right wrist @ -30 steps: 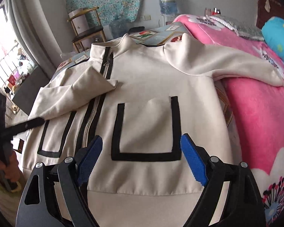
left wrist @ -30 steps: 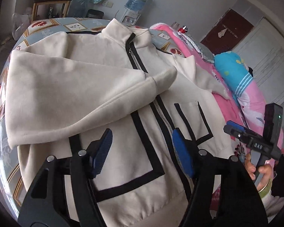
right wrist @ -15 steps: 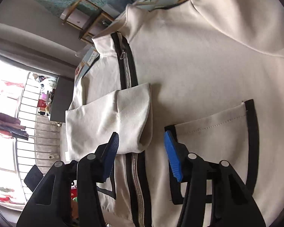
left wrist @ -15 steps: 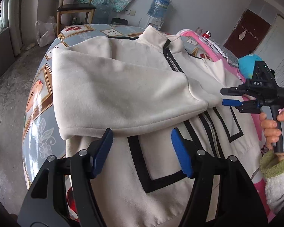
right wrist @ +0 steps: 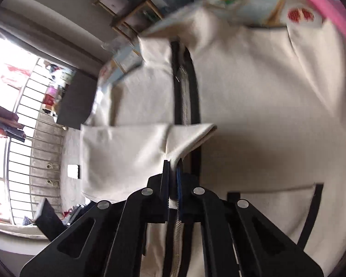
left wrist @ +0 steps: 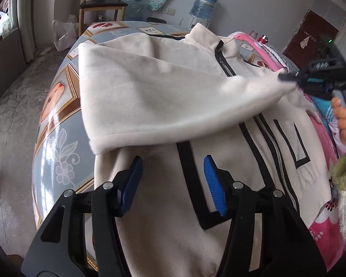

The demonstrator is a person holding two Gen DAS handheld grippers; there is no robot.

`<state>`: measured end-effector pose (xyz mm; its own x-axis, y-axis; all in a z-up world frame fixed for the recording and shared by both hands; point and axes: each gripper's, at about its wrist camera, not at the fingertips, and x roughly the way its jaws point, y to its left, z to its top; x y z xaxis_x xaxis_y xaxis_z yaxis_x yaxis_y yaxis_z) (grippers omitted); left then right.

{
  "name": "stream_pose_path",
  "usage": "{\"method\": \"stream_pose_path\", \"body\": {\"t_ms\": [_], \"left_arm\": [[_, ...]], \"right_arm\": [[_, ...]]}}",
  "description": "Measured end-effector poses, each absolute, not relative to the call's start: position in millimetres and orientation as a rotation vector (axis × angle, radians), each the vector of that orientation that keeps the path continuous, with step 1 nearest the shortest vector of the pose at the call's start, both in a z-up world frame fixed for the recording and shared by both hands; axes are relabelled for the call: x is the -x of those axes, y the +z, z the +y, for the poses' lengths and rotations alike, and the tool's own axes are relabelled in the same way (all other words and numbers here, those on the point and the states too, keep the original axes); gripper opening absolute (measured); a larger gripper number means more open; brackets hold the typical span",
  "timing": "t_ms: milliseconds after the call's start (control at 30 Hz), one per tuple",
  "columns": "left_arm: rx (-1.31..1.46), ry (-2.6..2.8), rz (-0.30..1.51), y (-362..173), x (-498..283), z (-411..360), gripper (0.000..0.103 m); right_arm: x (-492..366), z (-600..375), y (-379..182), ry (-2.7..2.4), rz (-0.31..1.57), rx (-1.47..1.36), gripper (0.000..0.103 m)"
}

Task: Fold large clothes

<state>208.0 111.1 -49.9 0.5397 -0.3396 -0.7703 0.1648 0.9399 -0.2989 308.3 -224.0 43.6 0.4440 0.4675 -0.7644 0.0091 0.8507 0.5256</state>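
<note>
A cream zip jacket (left wrist: 163,221) with black trim lies face up on the table. Its sleeve (left wrist: 154,101) is folded across the chest. My left gripper (left wrist: 173,182) is open and empty, hovering above the jacket's lower front. My right gripper (right wrist: 172,180) is shut on the sleeve cuff (right wrist: 184,143) and holds it lifted over the zipper (right wrist: 184,97). It also shows in the left wrist view (left wrist: 288,78), pulling the cuff to the right. The jacket body (right wrist: 265,127) fills the right wrist view.
A patterned table top (left wrist: 57,124) shows at the left. A pink blanket (left wrist: 323,226) lies at the right. A wooden chair (left wrist: 101,4) and a water bottle (left wrist: 204,3) stand behind. A barred window (right wrist: 18,138) is at the left.
My right gripper has closed on the sleeve cuff and lifted it, drawing it rightward over the zipper. My left gripper stays open and has drawn back slightly toward the hem.
</note>
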Motion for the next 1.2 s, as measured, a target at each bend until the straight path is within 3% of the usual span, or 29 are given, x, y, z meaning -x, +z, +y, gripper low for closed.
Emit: {"method": "stream_pose_path", "body": {"t_ms": [67, 167, 467, 733, 800, 967, 1200], "left_arm": [[0.201, -0.277, 0.956, -49, -209, 114, 0.051], [0.201, -0.243, 0.961, -49, -213, 117, 0.049], [0.096, -0.122, 0.963, -44, -233, 112, 0.046], [0.050, -0.059, 0.985, -46, -243, 117, 0.042], [0.047, -0.046, 0.983, -47, -242, 118, 0.037], [0.054, -0.045, 0.991, -47, -243, 119, 0.036], [0.084, -0.072, 0.988, -43, -240, 123, 0.036]], "right_arm": [[-304, -235, 88, 0.289, 0.944, -0.487, 0.005], [-294, -255, 108, 0.234, 0.872, -0.468, 0.005], [-280, -337, -5, 0.036, 1.037, -0.611, 0.005], [-294, -334, 18, 0.149, 0.944, -0.567, 0.005], [-296, -339, 4, 0.138, 0.981, -0.560, 0.005], [-298, -357, -54, 0.081, 1.170, -0.568, 0.005], [-315, -357, -48, 0.078, 1.191, -0.543, 0.013]]}}
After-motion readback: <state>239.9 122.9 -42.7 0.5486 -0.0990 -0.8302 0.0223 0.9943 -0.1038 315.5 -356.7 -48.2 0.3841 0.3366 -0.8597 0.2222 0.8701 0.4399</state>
